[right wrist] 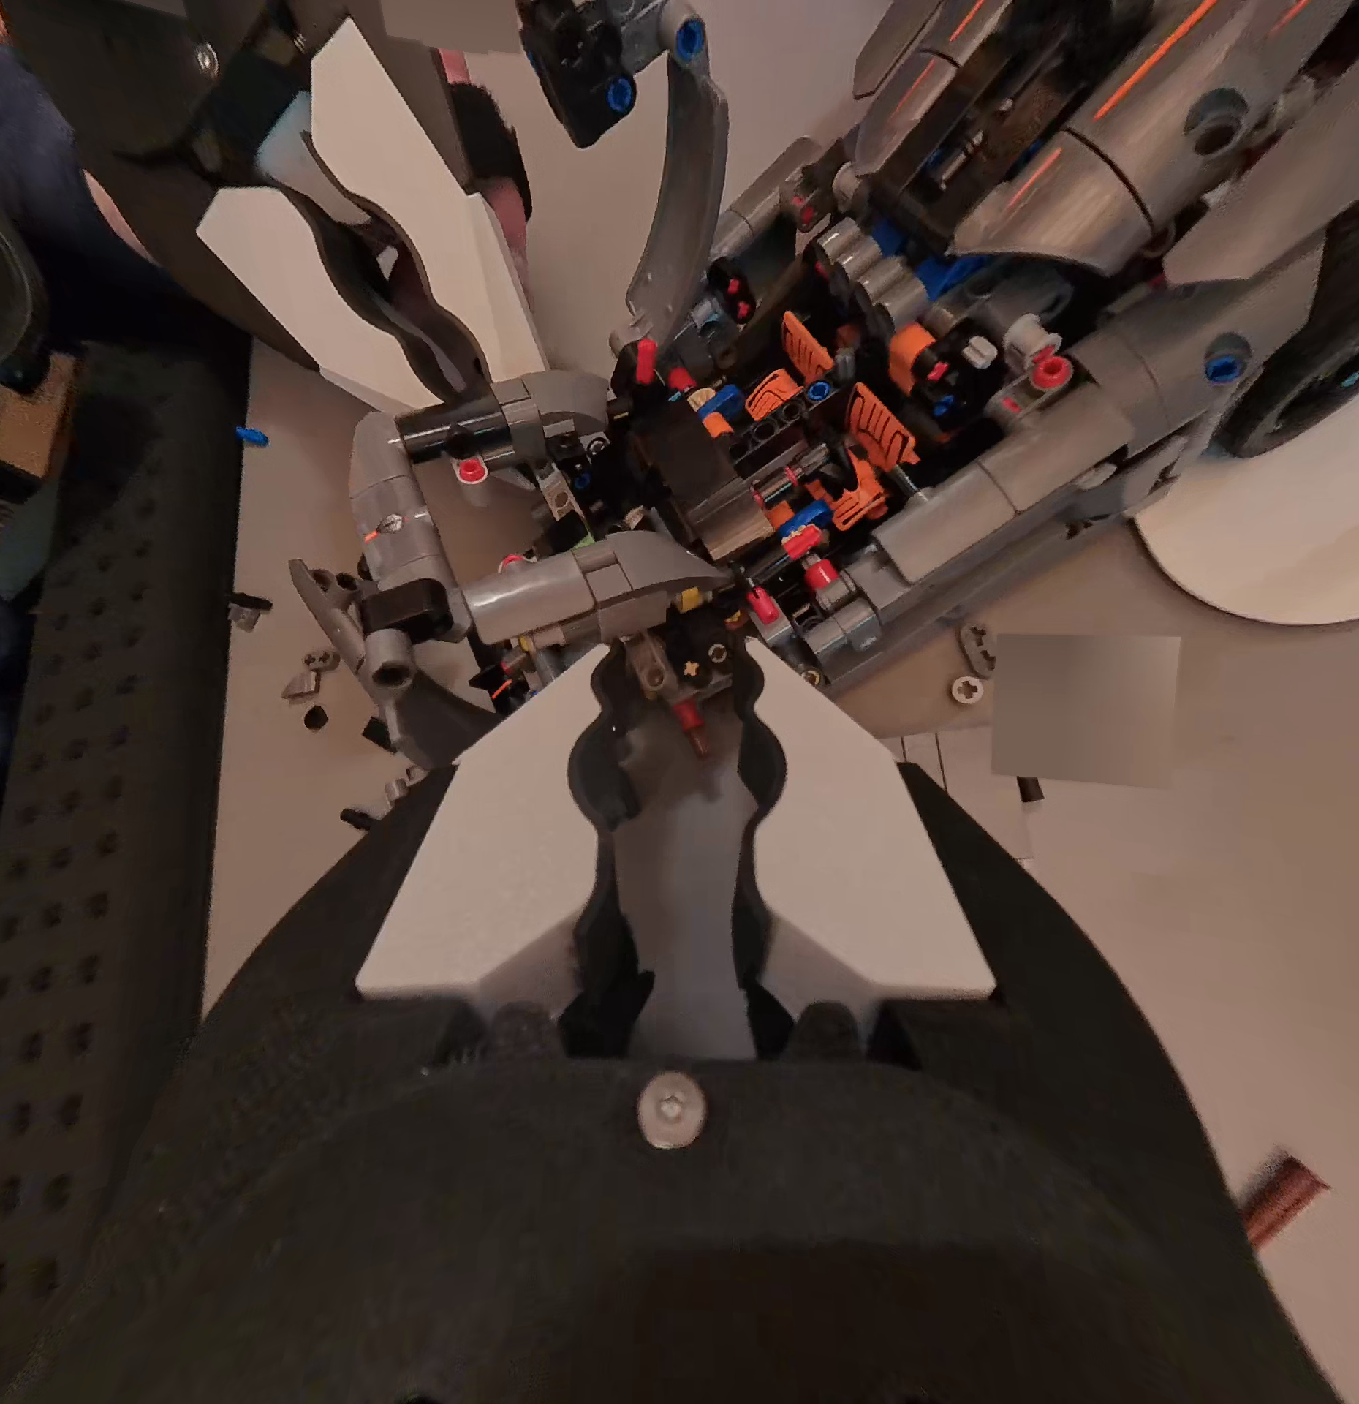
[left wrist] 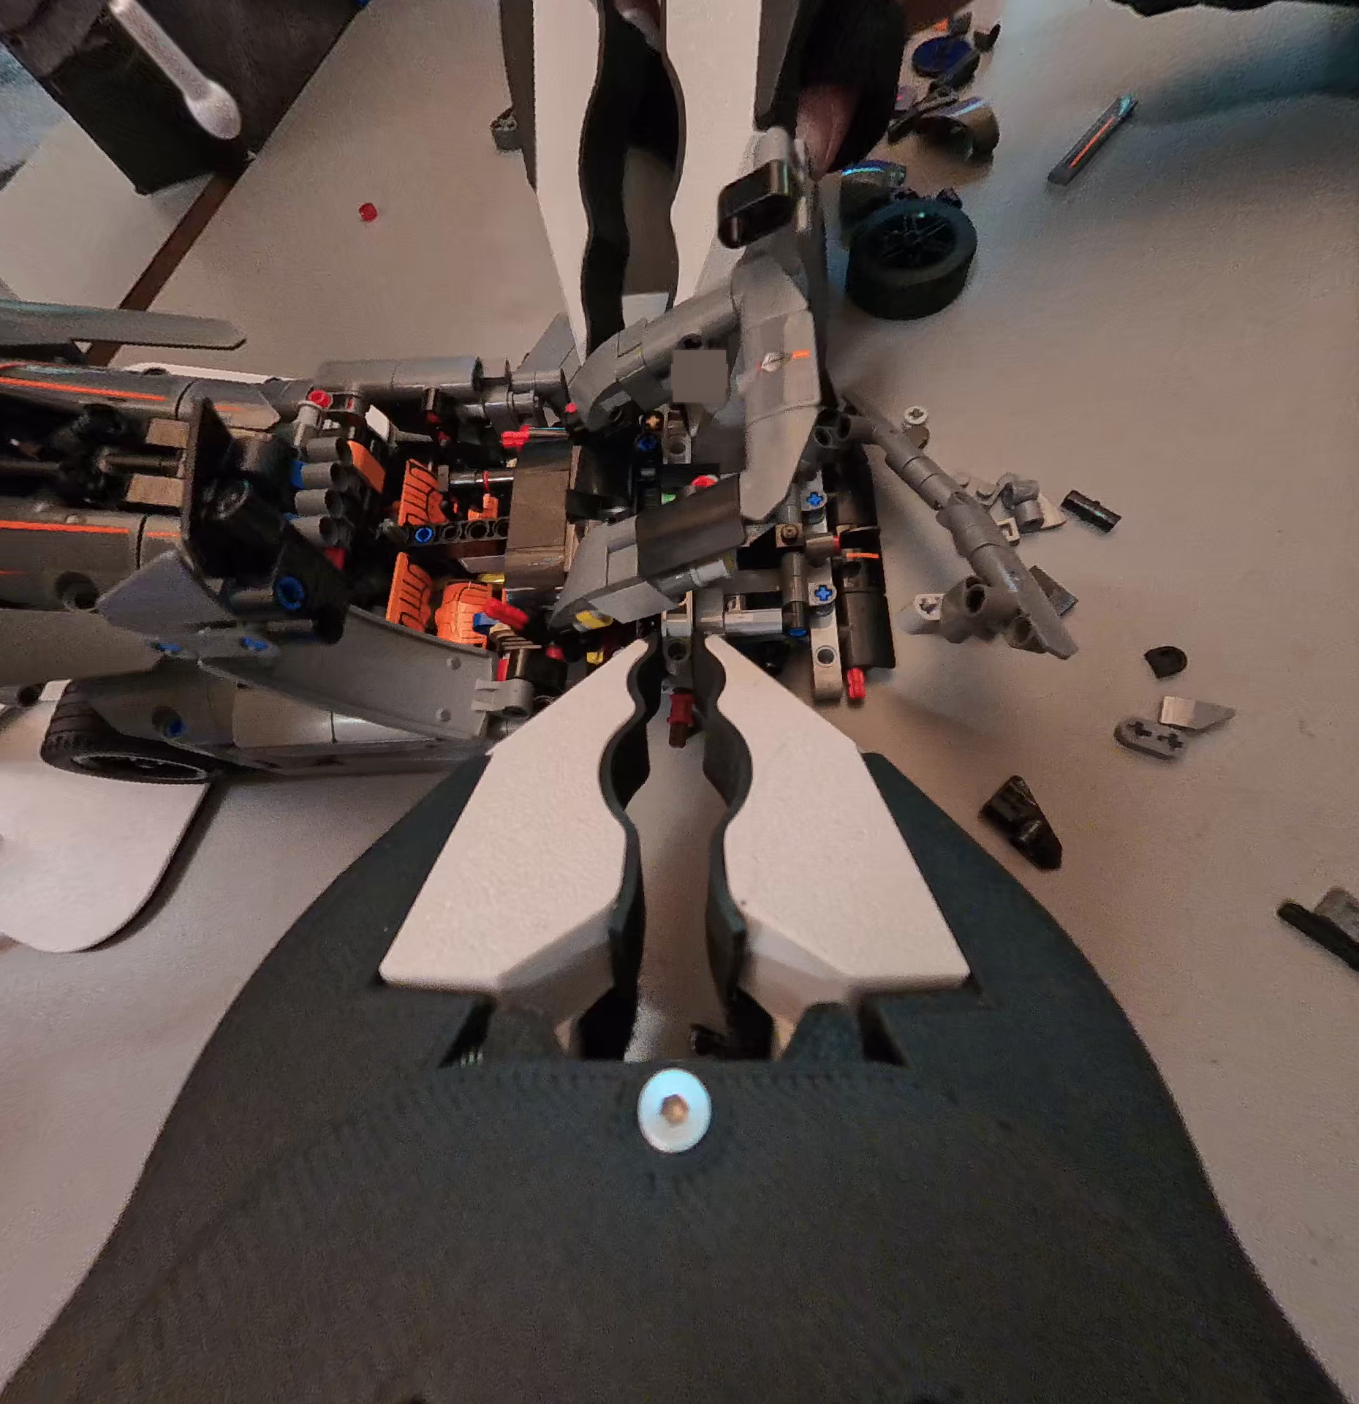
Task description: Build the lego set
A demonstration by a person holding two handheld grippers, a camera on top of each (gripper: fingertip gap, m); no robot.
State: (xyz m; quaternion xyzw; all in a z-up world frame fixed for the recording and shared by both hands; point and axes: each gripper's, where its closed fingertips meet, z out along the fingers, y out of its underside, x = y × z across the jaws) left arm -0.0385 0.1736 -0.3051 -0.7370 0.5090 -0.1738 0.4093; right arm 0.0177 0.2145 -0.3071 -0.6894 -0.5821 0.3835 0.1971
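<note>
A grey, black and orange lego car [left wrist: 463,524] lies on the white table, its open cockpit and bare front frame facing me. My left gripper [left wrist: 676,657] is shut on a grey beam of the front frame, with a red pin [left wrist: 680,708] between its fingers. My right gripper [right wrist: 676,661] is shut on the opposite side of the front frame [right wrist: 684,668], and a red pin [right wrist: 687,713] sticks out there too. Each gripper also shows across the car in the other's view: the right one [left wrist: 623,311], the left one [right wrist: 463,380]. Grey wheel-arch panels [left wrist: 775,380] sit over the front.
A loose black wheel [left wrist: 910,258], a grey curved assembly with small grey parts [left wrist: 987,547], black bits [left wrist: 1022,820] and a dark strip [left wrist: 1090,140] lie to the right. A red stud [left wrist: 367,211] lies far left. A black perforated mat [right wrist: 91,684] borders the table.
</note>
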